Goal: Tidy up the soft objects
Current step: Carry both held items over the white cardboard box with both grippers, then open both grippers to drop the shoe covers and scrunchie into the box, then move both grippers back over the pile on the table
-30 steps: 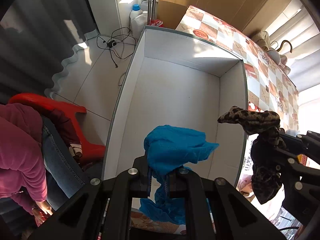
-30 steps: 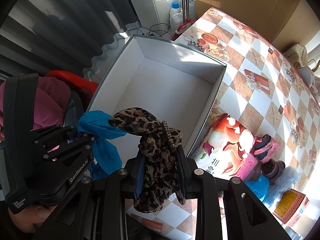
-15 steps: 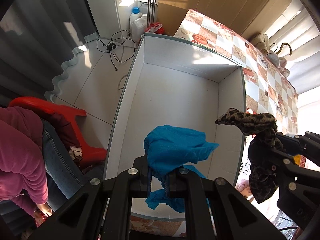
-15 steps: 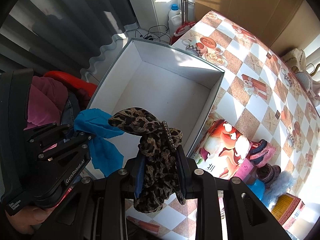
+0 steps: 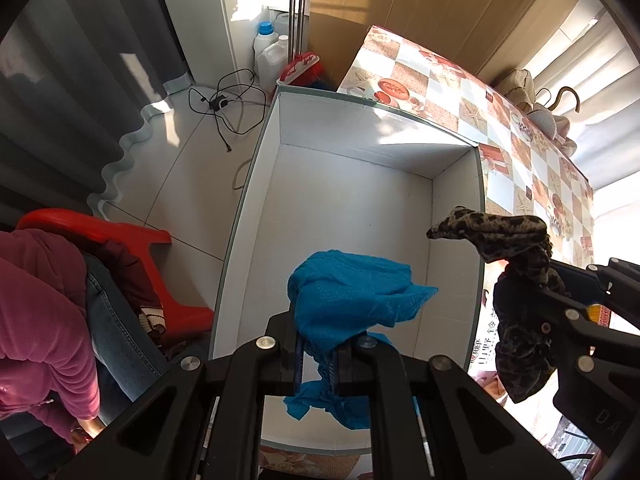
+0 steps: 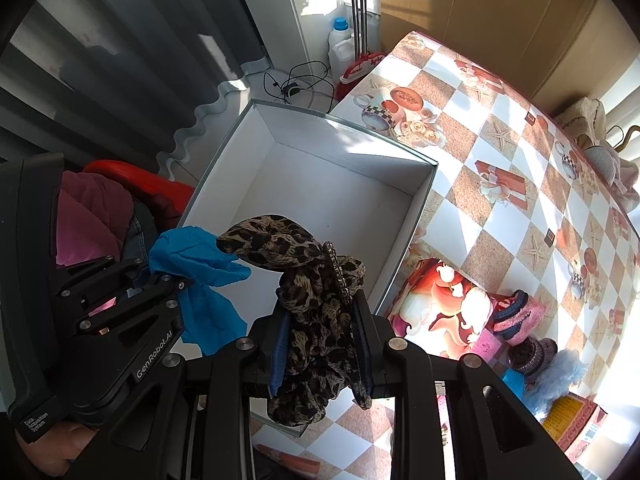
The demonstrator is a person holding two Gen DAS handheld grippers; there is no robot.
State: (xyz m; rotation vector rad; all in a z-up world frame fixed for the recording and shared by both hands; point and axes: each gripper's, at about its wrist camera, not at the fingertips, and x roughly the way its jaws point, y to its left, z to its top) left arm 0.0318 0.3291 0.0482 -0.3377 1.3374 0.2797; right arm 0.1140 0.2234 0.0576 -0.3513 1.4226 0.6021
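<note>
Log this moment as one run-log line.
left gripper: shut on blue cloth | right gripper: shut on leopard-print scarf | both above white box | box empty

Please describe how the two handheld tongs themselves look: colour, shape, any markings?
Both tongs are matte black with silver screws. The right tongs have blue pads on their fingers. The left tongs carry white "GenRobot.AI" and "Data Acquisition System" lettering, seen from the right wrist view. No cables are visible.
</note>
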